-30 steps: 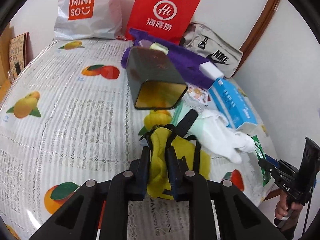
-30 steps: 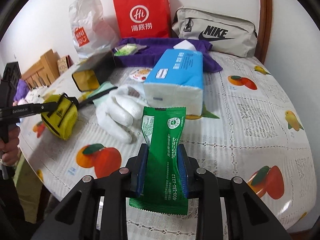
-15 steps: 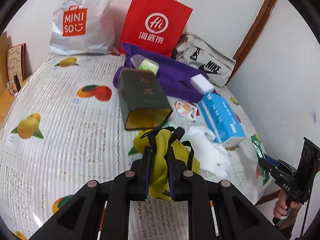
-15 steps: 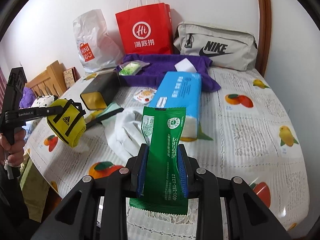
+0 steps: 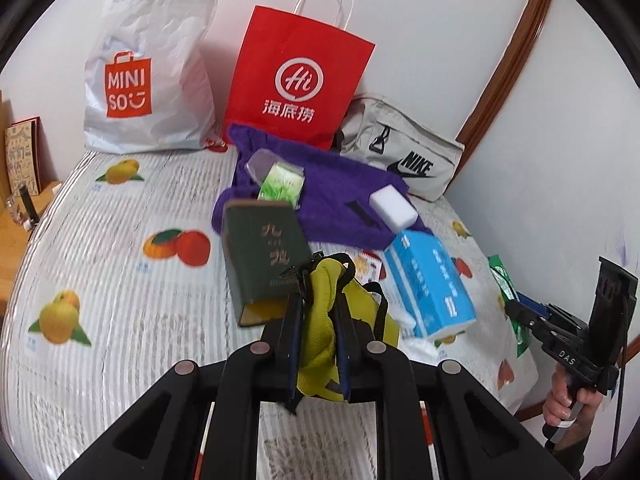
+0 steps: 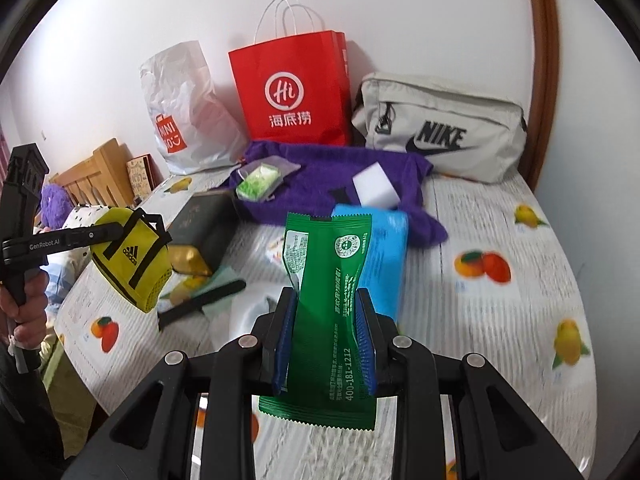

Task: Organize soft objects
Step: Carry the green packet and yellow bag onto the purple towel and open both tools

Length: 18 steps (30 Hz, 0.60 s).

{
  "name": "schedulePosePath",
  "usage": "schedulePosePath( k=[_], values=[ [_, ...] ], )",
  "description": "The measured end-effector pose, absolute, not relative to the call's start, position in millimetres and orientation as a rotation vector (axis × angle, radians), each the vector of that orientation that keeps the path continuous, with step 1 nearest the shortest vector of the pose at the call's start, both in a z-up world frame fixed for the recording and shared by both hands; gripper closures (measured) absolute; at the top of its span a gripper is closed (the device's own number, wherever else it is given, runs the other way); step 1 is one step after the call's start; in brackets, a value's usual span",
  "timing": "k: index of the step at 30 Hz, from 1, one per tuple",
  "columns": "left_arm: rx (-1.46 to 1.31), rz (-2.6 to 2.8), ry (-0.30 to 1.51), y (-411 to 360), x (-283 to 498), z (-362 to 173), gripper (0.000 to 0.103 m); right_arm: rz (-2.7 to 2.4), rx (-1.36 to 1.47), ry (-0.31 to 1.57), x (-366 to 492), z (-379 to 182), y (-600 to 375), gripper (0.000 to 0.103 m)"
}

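1. Left gripper (image 5: 318,304) is clenched on one yellow pouch (image 5: 320,320), lifted over the table's (image 5: 120,280) near edge.
2. Right gripper (image 6: 326,316) grasps one green packet (image 6: 332,292), above the near edge.
3. Along the far edge: two shopping bags, red (image 5: 298,84) and white (image 5: 148,76).

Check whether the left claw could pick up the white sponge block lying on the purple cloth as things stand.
Probably not yet. The left claw is shut on the yellow pouch, so its jaws are occupied. The white sponge block itself lies uncovered on the purple cloth, nothing on top.
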<state>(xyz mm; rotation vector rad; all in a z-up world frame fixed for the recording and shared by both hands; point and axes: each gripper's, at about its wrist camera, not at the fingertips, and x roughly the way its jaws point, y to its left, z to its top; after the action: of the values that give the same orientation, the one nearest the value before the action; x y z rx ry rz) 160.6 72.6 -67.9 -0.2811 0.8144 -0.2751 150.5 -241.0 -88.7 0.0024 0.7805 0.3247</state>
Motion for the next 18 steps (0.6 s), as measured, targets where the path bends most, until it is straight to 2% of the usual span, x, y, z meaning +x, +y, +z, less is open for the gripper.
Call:
schedulePosePath(
  k=[18],
  values=[
    [-0.276,-0.291,0.819,69,242,-53,0.089,0.341,-0.033,0.771,263,-74,-223,0.074]
  ],
)
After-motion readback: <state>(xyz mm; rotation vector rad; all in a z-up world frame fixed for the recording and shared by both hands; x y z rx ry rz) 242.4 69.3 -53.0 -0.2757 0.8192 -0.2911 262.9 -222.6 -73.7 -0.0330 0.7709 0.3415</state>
